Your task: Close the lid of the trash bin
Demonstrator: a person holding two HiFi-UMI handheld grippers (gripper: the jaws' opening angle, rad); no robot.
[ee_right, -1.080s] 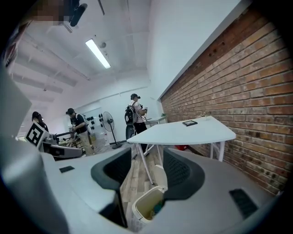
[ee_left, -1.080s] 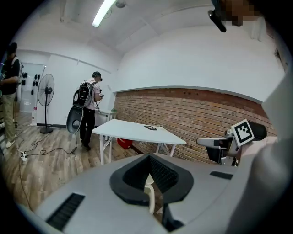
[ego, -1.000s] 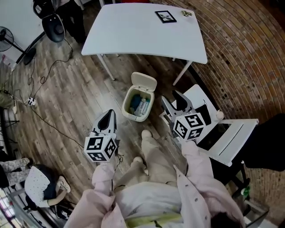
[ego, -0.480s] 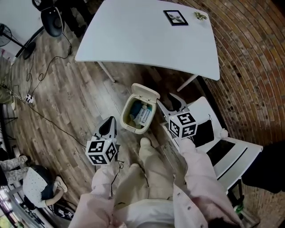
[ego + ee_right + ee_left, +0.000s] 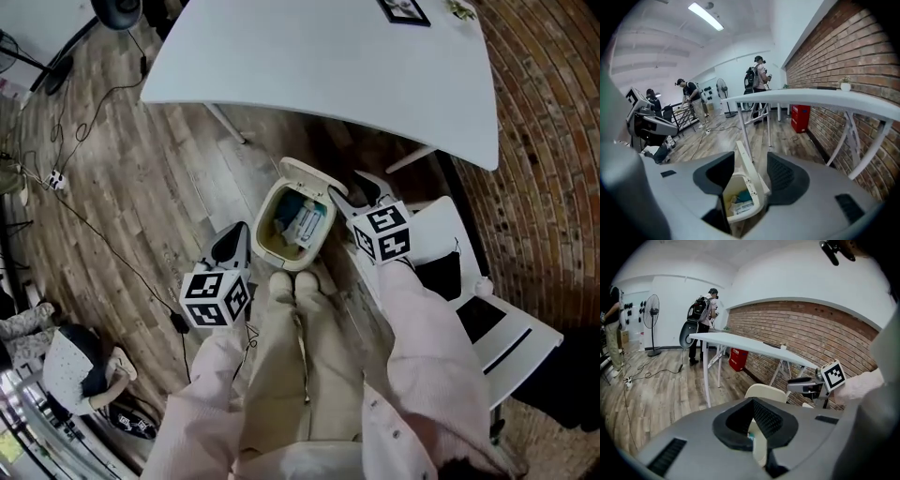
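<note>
As one bin (image 5: pixel 262 223) gapes, two hand-held grippers (image 5: pixel 234 247) (image 5: pixel 353 190) hover

Your head camera looks steeply down; both gripper cameras sit low and close, all sharing the cream plastic trash bin (image 5: pixel 279 258).

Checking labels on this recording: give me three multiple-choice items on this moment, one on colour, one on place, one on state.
1. What colour is the large rectangular tabletop? A) black B) white C) green
2. Where is the cream plastic trash bin? A) on that tabletop B) on the wooden plank floor by the person's shoes C) lifted off the ground
3. How is the bin's hinged lid? A) shut B) lying detached C) raised open
Answers: 1 B, its top is plain white; 2 B, planks surround it beside the shoes; 3 C, the lid stands up and contents show.
</note>
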